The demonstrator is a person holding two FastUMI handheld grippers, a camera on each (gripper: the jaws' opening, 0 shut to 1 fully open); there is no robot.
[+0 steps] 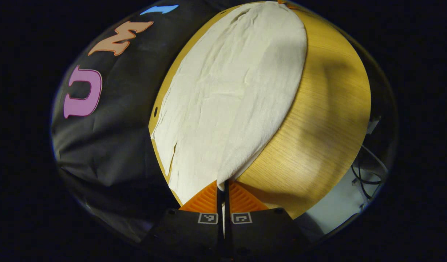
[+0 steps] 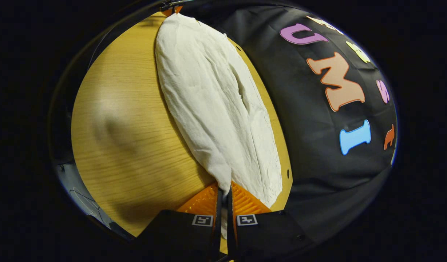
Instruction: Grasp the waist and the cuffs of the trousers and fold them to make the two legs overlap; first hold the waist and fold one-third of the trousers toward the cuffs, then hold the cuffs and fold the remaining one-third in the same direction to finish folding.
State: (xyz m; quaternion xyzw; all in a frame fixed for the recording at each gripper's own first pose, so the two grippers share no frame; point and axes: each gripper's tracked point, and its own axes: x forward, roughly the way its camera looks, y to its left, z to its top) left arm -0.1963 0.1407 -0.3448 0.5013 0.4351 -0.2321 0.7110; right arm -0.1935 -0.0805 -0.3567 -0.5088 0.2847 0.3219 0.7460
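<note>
Cream-white trousers [image 1: 230, 94] lie stretched along the wooden table [image 1: 329, 120], next to the booth's wall. My left gripper [image 1: 223, 187] is shut on one end of the cloth, which runs up between its two fingers. In the right gripper view the same trousers [image 2: 212, 105] stretch away from my right gripper [image 2: 223, 189], which is shut on the other end, a strip of cloth pinched between its fingers. Each view shows the far end of the cloth held by the other gripper [image 2: 171, 8] at the top. I cannot tell which end is the waist.
Bare table wood [image 2: 129, 138] spreads beside the trousers on the side away from the wall. Past the table's edge lie cables [image 1: 369, 174] on a pale floor. A small hole [image 1: 155, 111] sits near the table's wall-side edge.
</note>
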